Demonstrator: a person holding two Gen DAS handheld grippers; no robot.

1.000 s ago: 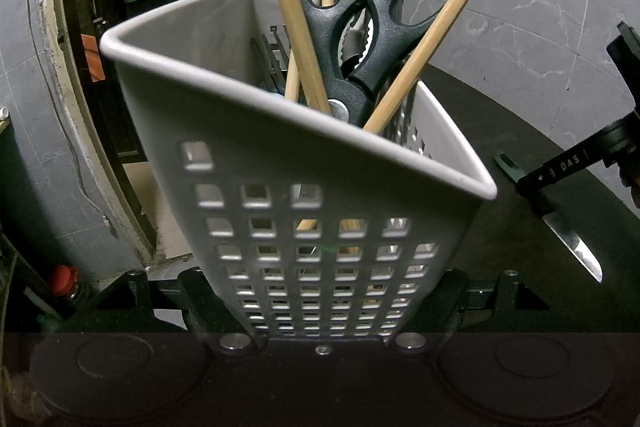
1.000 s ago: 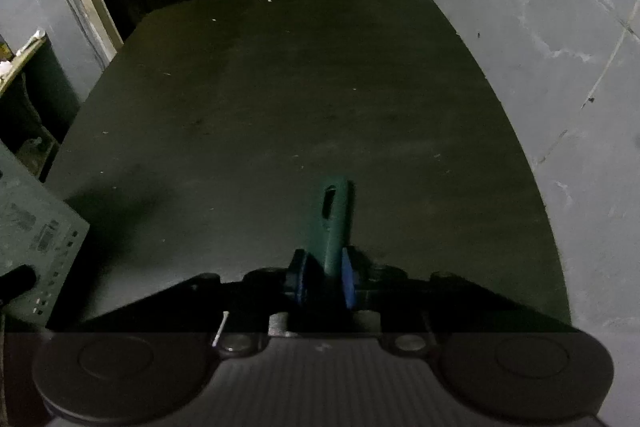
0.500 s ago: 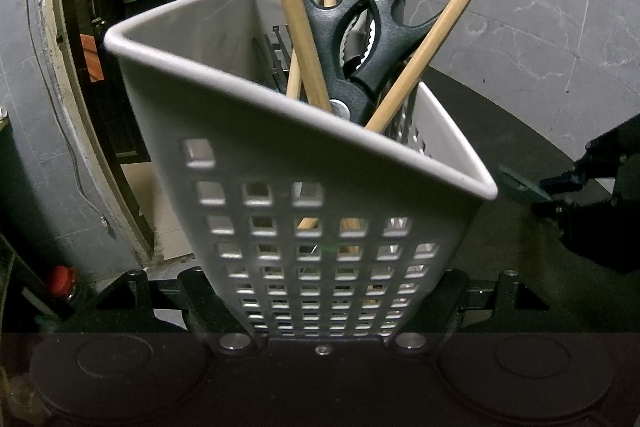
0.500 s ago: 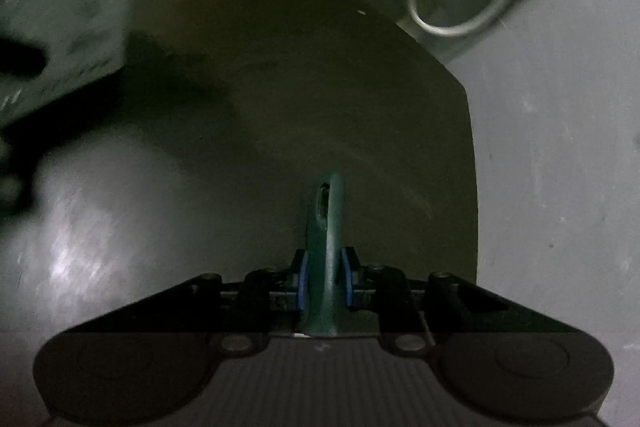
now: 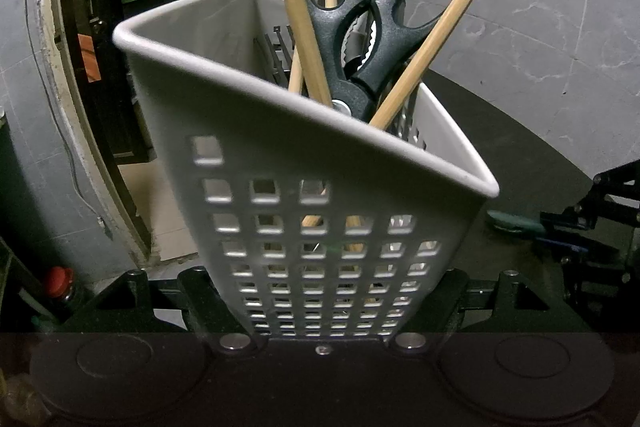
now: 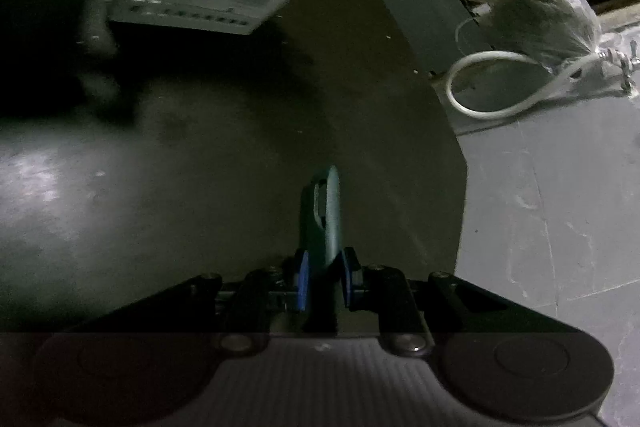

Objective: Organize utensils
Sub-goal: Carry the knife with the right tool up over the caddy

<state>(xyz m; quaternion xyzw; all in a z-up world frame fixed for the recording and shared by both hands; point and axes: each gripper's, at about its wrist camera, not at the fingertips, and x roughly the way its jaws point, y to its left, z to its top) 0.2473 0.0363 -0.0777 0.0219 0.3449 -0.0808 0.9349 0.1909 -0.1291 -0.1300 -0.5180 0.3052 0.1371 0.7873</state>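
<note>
Right hand-held gripper (image 6: 323,281) clamps green handle (image 6: 325,211); left (image 5: 320,307) grips utensil basket (image 5: 320,187).

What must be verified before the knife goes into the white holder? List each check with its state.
1. Left claw grips the white holder: ok.
2. Right claw shut on the green knife handle: ok.
3. Room in the holder beside the scissors and chopsticks: ok, left part open.
4. Knife blade direction: cannot tell, hidden behind the right claw.
5. Knife above the holder's rim: not ok, handle sits lower, to the right.
6. Holder upright: not ok, tilted.
</note>
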